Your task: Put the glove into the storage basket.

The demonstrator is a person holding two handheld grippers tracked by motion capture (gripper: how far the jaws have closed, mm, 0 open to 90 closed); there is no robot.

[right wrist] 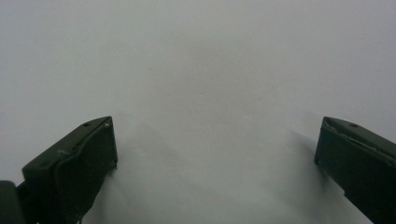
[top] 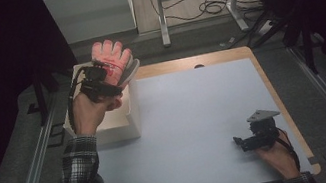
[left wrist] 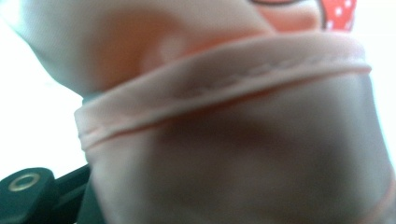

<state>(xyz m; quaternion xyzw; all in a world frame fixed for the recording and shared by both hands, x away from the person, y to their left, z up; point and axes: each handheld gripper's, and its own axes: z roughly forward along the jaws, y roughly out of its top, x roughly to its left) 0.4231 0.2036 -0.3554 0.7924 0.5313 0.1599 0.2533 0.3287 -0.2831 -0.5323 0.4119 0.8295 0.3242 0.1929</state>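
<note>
Left gripper [top: 107, 81]: up in the air over the white box [top: 121, 124], jaws clamped on a pink glove [top: 113, 54].
Glove: held aloft above the box's far end, fingers pointing up and away; in the left gripper view [left wrist: 224, 140] its stitched cuff sits right against the lens, a red dotted patch at the top edge.
White box: at the table's left edge, open on top.
Right gripper [top: 241, 142]: low at the near right of the pale table [top: 196, 116], jaws wide apart, nothing between them [right wrist: 217, 158].
Person: a plaid sleeve [top: 78, 172] on the left arm.
</note>
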